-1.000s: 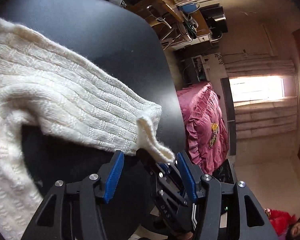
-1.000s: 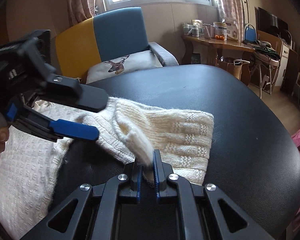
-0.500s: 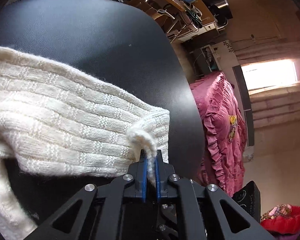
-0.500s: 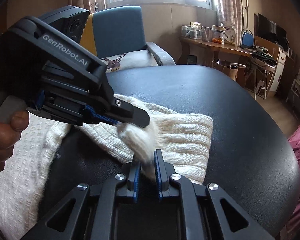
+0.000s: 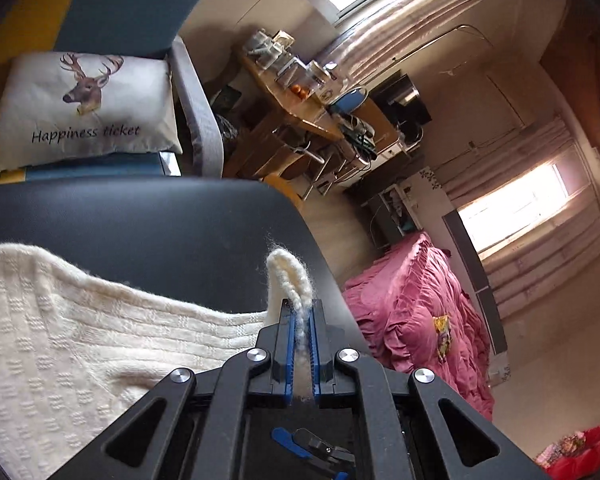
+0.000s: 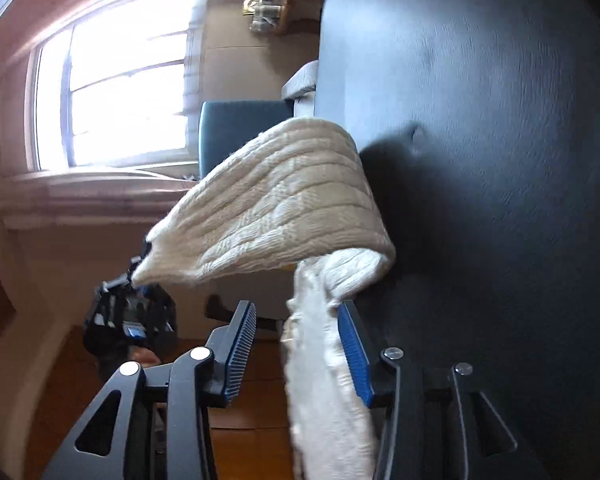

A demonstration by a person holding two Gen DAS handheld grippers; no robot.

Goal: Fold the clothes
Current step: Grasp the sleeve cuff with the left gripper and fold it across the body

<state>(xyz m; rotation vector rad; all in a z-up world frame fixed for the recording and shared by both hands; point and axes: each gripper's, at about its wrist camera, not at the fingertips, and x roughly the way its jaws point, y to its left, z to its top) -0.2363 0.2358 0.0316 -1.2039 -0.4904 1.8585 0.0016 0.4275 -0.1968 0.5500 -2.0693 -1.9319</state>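
Cream knit sweater (image 5: 60, 344) lies on black table (image 5: 140, 216), its cuff lifted at 12 o'clock, pinched in left gripper (image 5: 300, 320). Right gripper (image 6: 296, 332) spread, knit draped against one pad. Soft, light, stretchy, sags; grab at ribbed cuff or hem edges.

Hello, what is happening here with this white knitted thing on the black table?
A person is folding a cream knitted garment on a black table, using a handheld gripper in each hand. The left gripper is shut on the edge of the garment and holds it up off the table. The right gripper is open, with knit fabric hanging between its fingers. The garment is partly lifted, and the fold is not finished.
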